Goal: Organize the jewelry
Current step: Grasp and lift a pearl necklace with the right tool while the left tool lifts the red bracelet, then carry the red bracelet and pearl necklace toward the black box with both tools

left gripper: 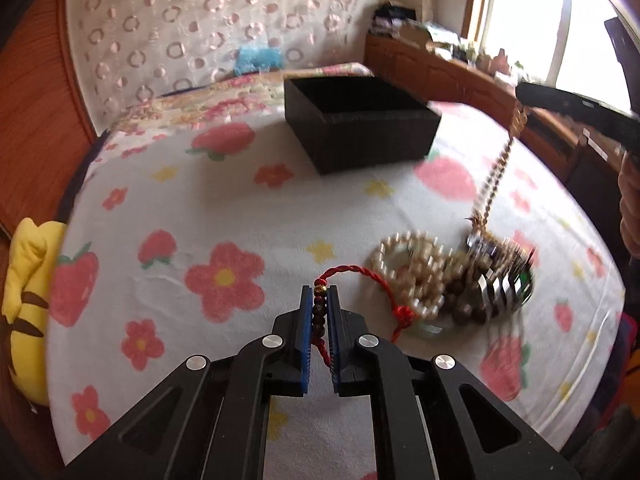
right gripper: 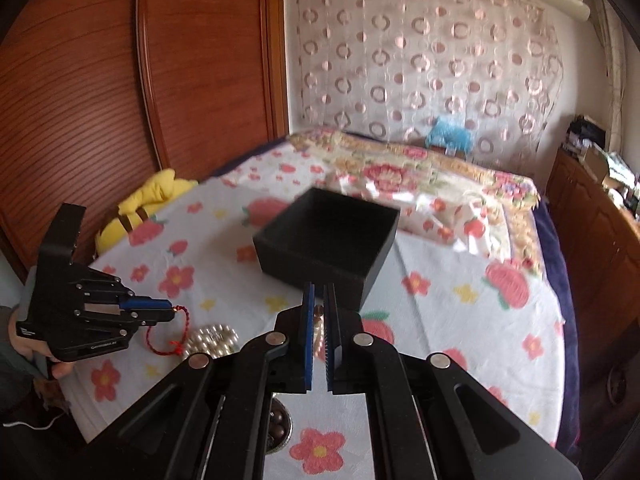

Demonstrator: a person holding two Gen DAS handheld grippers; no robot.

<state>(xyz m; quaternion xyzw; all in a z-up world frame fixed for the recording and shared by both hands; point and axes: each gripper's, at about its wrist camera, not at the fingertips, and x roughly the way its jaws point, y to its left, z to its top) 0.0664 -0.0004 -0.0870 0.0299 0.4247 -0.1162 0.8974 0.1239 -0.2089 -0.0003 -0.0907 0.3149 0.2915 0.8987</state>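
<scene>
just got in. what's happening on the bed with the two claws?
A person is sorting jewelry on a floral bedspread. The left claw is shut on a red cord bracelet with dark beads, low by the jewelry pile. The right claw is shut on a gold bead strand, which hangs from it down to the pile. The black box sits open beyond, looking empty.

Daylight floods in from the window (left gripper: 520, 20) at my left view's upper right, blown out to white glare, while the bead pile (left gripper: 452, 276) at right smears with motion blur and both fisheye views bend and darken at the corners.
</scene>
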